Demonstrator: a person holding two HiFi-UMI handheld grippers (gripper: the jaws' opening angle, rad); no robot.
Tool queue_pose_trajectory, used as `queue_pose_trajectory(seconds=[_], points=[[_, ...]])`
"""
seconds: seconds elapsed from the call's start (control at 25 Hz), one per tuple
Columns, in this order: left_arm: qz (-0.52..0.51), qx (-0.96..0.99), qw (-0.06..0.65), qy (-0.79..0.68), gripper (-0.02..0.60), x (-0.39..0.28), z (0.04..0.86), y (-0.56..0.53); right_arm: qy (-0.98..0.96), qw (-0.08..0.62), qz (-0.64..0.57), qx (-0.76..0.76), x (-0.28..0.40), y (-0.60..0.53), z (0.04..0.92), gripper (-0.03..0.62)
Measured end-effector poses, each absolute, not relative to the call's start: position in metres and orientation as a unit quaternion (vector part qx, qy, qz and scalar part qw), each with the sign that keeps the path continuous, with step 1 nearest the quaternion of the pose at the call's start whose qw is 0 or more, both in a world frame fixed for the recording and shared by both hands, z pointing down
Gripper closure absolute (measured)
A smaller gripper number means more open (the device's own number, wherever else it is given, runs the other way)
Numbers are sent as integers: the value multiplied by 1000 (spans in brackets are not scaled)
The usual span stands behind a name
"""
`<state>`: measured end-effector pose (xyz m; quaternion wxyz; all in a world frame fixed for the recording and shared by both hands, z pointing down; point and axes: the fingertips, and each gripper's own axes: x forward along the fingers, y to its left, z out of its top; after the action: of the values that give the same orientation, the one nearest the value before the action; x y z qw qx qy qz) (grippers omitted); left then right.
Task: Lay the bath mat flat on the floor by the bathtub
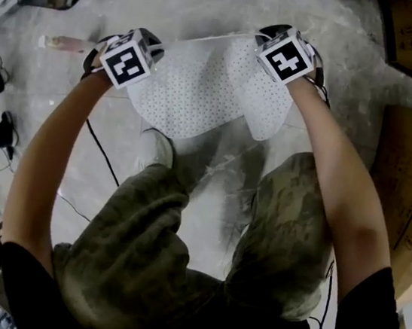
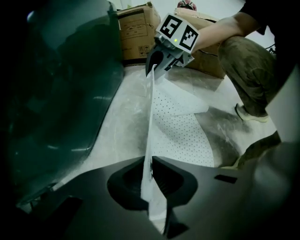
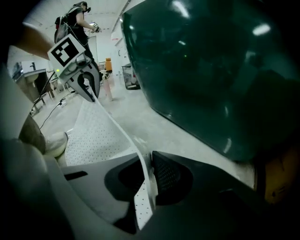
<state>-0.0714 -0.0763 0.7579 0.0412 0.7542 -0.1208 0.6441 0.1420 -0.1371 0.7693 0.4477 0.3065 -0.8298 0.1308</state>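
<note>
Each pair of fingers is pressed together on a top corner of the bath mat [image 1: 200, 94]. The left gripper [image 2: 146, 176] pinches one corner. The right gripper [image 3: 149, 177] pinches the other, with a short flap of dotted sheet poking out behind its fingers. The mat's upper edge runs fairly taut from one gripper to the other. The rest hangs below in front of the crouching person's knees, over the concrete floor [image 1: 235, 12] at the foot of the bathtub [image 3: 211, 70].

As I judge it, a good finish means keeping both pinches firm and the top edge stretched and parallel to the tub wall. The hanging part should settle first, and then the held edge can be drawn down towards the tub so no crease is trapped. The side under the right gripper curls under itself, so that hand probably needs to pull outward before releasing.

The head view shows the whole mat and that curl, but only a sliver of the tub. The left gripper view shows the lower part spread towards the person's shoe [image 2: 251, 115], seemingly on the floor already, with cardboard boxes [image 2: 136, 35] beyond. The right gripper view alone shows how near the tub wall stands, and a second person [image 3: 77, 18] far across the room.
</note>
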Motion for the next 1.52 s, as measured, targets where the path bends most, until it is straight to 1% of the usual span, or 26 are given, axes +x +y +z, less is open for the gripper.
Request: queue_pose_trajectory(seconds=[0.12,0.24,0.4,0.52,0.56,0.68,0.76,0.8,0.88,0.96,1.0,1.08,1.12,1.28,1.4,1.52], points=[[627,769,18,-119,546,-65,761,-80,-833,460,97,291,147,-139,768,554],[614,782,-1,-111,546,-52,759,-92,-824,488,61,281,158,-148,769,554],[574,809,-5,-130,542,-29,765,-125,-795,529,67,288,195,-149,785,553],[552,821,-25,-146,529,-18,780,-142,-788,540,73,286,207,-146,796,554],[545,824,-32,-151,516,-18,783,-145,-788,543,68,282,207,-145,800,554],[514,838,-53,-175,451,-20,782,-159,-782,557,46,275,208,-152,811,554],[497,842,-57,-199,414,-32,780,-169,-778,564,42,275,207,-160,816,554],[490,843,-53,-216,409,-42,780,-173,-778,565,41,273,205,-163,818,554],[475,843,-34,-249,407,-62,782,-174,-781,565,31,265,200,-167,818,542],[460,844,-10,-276,380,-81,788,-167,-782,562,24,267,198,-172,817,522],[454,843,5,-288,379,-90,792,-161,-783,559,22,273,199,-177,816,499],[445,842,37,-303,374,-106,803,-143,-785,547,16,290,203,-188,813,398],[443,841,52,-306,373,-113,809,-133,-788,538,16,301,207,-192,811,378],[426,837,109,-327,365,-131,832,-104,-797,501,53,333,221,-194,803,329],[400,828,171,-353,359,-144,850,-91,-803,481,101,337,226,-176,811,322],[383,807,238,-382,332,-159,878,-78,-799,479,139,337,239,-153,831,315]])
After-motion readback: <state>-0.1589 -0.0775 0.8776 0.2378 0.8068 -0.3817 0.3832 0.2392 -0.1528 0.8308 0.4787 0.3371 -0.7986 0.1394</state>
